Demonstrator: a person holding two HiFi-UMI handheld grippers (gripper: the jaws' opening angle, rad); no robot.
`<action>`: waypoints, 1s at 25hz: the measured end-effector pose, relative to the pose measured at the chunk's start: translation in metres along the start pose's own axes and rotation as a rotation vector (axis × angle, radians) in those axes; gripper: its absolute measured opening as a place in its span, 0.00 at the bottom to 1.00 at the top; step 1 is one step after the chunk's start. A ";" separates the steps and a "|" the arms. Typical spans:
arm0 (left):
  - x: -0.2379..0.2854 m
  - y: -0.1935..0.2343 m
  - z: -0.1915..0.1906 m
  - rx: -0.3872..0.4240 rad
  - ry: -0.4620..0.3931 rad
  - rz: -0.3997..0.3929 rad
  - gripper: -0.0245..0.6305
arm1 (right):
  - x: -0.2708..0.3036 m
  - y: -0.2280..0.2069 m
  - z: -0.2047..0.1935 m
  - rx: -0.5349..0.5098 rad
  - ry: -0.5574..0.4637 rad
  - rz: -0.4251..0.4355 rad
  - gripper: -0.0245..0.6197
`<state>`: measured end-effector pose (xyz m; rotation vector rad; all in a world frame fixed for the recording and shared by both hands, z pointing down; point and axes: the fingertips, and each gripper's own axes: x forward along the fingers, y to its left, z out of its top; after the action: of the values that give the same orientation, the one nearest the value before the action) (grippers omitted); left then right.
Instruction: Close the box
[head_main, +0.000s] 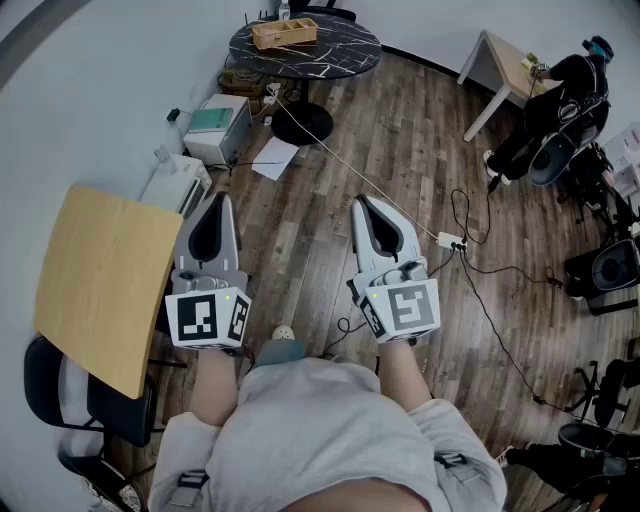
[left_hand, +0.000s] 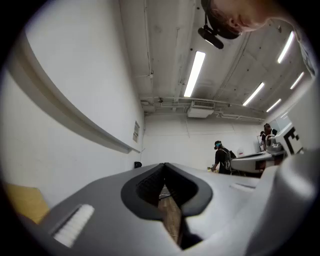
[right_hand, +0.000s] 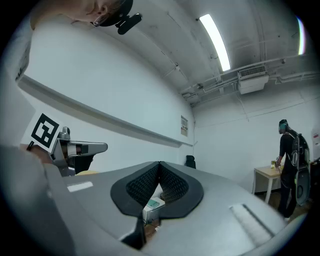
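At the left edge of the head view a light wooden tabletop (head_main: 100, 280) juts out over a black chair (head_main: 55, 395) in the lower left. Just right of it the left hand-held gripper (head_main: 218, 205) is held out over the wood floor (head_main: 400, 140). Its jaws are closed tip to tip with nothing between them. Above it, a white machine (head_main: 218, 128) stands on the floor by the wall. At the upper centre stands a round dark counter (head_main: 335, 55), and the box (head_main: 285, 33), a shallow light wooden one, sits on its left part, well apart from both grippers. Right of centre the right hand-held gripper (head_main: 365, 207) is held beside the left one. Its own view shows the ribbed pads (right_hand: 172, 186) meeting at the tips, empty. Further right a white power strip (head_main: 452, 241) lies on the floor with cables trailing from it. In the upper right a person in dark clothes (head_main: 560, 105) stands at a small pale table (head_main: 505, 62).
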<state>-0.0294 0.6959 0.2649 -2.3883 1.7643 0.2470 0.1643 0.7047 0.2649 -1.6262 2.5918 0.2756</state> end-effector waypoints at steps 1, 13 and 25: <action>0.000 0.002 0.001 0.000 0.000 -0.002 0.13 | 0.001 0.001 0.001 0.000 0.000 -0.002 0.04; 0.011 0.038 -0.007 -0.003 -0.004 -0.022 0.13 | 0.031 0.020 -0.006 -0.001 0.003 -0.034 0.04; 0.024 0.080 -0.013 -0.022 -0.029 -0.052 0.13 | 0.057 0.030 -0.006 0.006 -0.024 -0.087 0.04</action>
<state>-0.0983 0.6472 0.2691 -2.4295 1.6927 0.2942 0.1128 0.6662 0.2653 -1.7174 2.4935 0.2794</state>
